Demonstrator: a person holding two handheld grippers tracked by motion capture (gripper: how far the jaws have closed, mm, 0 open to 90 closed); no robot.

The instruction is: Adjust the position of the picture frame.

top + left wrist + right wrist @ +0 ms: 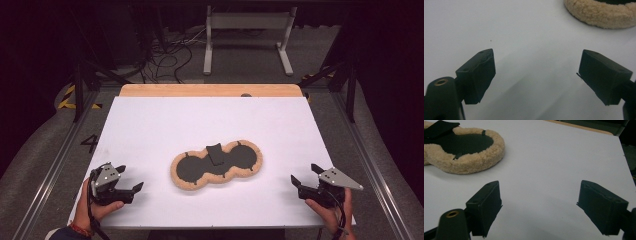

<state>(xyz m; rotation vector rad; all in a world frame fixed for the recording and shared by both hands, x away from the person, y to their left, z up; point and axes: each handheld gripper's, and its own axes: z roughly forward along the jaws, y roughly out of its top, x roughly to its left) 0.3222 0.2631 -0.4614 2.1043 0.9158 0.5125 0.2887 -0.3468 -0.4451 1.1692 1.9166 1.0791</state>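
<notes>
There, a fleece-edged black pad (pixel 216 164) lay flat at the middle of the white desk (pixel 150 125), while the left gripper (pixel 131 180) and right gripper (pixel 305 175) rested well apart from it at the near corners, each with its fingers (pixel 477 76) spread and empty.

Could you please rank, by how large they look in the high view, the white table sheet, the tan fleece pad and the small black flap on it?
1. White table sheet, largest.
2. Tan fleece two-lobed pad with black centres.
3. Small black flap lying across the pad's middle, smallest.
</notes>
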